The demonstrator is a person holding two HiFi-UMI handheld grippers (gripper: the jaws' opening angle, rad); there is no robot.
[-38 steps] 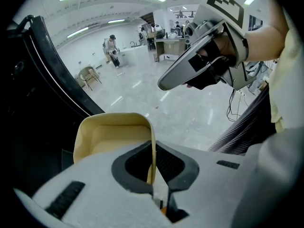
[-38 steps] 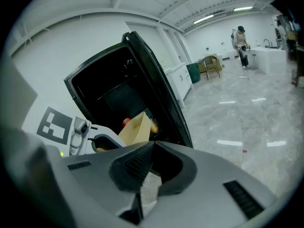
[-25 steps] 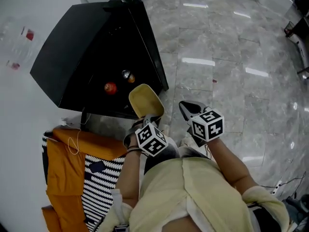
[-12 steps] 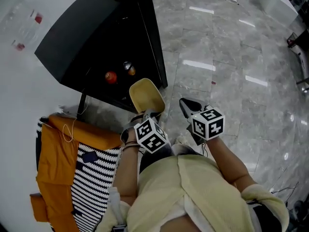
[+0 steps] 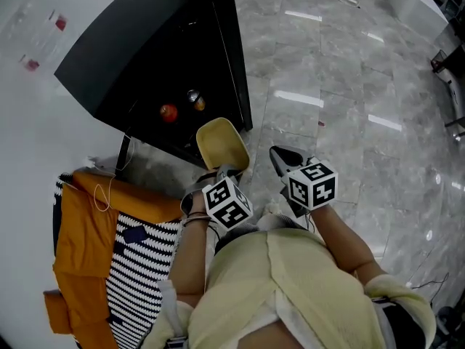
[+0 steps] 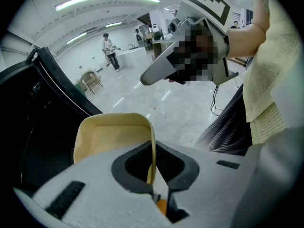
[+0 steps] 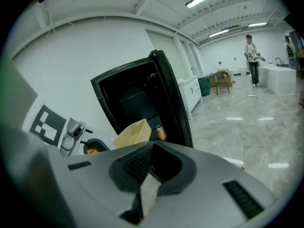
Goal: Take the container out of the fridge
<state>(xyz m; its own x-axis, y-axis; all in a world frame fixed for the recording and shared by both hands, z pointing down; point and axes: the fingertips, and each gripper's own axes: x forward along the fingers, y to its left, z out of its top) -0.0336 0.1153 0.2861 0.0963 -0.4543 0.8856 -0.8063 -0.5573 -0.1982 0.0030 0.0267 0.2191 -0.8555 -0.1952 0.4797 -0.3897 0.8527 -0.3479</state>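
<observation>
Since the left gripper (image 5: 221,173) is clamped on 1 thin side wall of the empty yellow container (image 5: 221,142), which sits clear of the fridge (image 5: 138,57) just in front of its open mouth, the step in hand looks like carrying it away. A 1-wall pinch lets the tub swing, so hold it level and draw straight back from the fridge. The right gripper (image 5: 280,158), jaws together on nothing, could steady the free rim.

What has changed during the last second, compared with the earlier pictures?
Almost nothing. The left gripper still grips the yellow container by its rim in front of the open fridge; the right gripper stays beside it. Only the camera view shifted slightly.
</observation>
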